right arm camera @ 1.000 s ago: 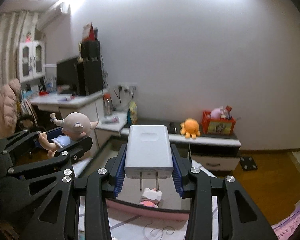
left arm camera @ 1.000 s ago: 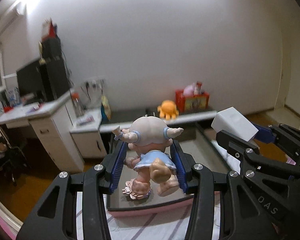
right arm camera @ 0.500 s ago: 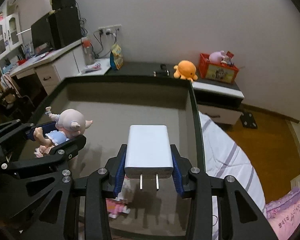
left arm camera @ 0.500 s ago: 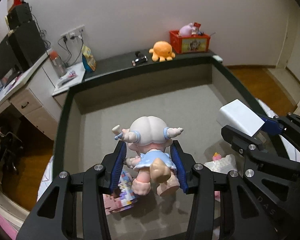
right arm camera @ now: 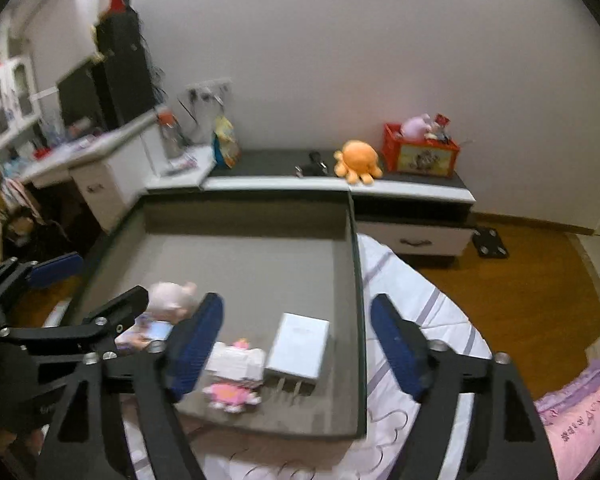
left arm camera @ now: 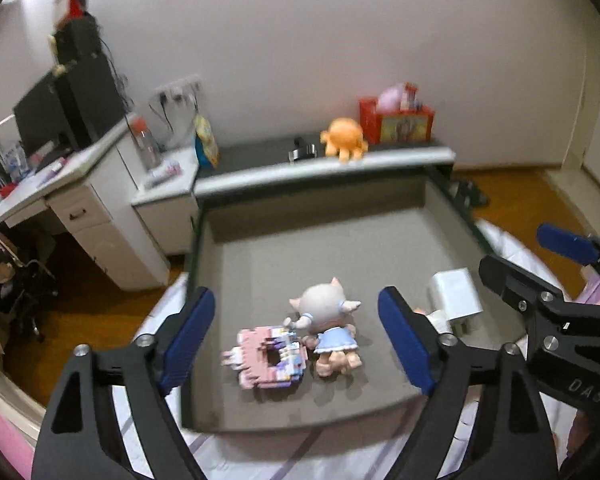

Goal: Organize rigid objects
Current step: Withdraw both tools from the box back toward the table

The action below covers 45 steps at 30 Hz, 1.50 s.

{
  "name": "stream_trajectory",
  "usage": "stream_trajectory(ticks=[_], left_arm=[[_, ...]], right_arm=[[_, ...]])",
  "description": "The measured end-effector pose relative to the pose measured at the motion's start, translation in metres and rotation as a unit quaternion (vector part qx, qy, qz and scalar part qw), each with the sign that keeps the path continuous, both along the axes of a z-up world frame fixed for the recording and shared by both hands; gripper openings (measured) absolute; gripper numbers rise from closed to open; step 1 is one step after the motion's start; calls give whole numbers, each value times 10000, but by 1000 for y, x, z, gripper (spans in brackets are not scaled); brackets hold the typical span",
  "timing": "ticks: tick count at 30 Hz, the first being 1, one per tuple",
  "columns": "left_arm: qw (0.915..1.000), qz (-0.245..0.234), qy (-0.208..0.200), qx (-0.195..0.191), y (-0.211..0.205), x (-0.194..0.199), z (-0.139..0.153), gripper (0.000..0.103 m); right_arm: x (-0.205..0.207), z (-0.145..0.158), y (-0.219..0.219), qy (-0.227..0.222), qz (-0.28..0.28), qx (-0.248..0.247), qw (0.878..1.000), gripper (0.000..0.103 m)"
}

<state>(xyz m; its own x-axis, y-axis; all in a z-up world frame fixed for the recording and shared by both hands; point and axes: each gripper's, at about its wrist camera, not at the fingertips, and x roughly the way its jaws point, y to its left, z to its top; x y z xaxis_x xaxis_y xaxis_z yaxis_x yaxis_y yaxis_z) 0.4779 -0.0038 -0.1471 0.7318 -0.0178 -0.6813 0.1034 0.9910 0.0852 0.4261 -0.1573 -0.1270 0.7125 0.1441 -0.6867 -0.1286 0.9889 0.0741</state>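
Note:
A grey tray (left arm camera: pixel 320 248) (right arm camera: pixel 240 264) rests on a striped bed. Face down in it lies a small doll (left arm camera: pixel 328 328) (right arm camera: pixel 172 296) in a blue dress, beside a pink block toy (left arm camera: pixel 266 356). A white charger (left arm camera: pixel 454 294) (right arm camera: pixel 300 346) lies flat near the tray's right wall, next to a white and pink block figure (right arm camera: pixel 234 372). My left gripper (left arm camera: pixel 296 336) hovers above the doll, jaws opening, pads clear of it. My right gripper (right arm camera: pixel 296 344) hovers above the charger, jaws opening, nothing pressed between them.
Beyond the tray stands a low cabinet (right arm camera: pixel 412 192) with an orange plush octopus (left arm camera: pixel 344 140) and a red box (right arm camera: pixel 420 152). A white desk (left arm camera: pixel 60 184) with a monitor is at the left. Wooden floor (right arm camera: pixel 520 280) lies to the right of the bed.
Both grippers opened and let go: the doll and the charger dropped into the tray. Both hands had moved forward and down over the tray.

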Motion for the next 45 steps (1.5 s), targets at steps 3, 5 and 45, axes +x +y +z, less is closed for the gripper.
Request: stream_trajectory(ticks=[3, 5, 45], left_arm=[[9976, 116, -679, -7, 11, -47, 30, 98], [9944, 212, -1037, 3, 17, -76, 43, 102], [9734, -32, -2230, -531, 25, -328, 34, 103]], right_arm=[[-31, 27, 4, -341, 160, 106, 9992, 81], [-57, 43, 7, -592, 265, 192, 9977, 83], [-337, 60, 16, -2482, 67, -21, 9687, 103]])
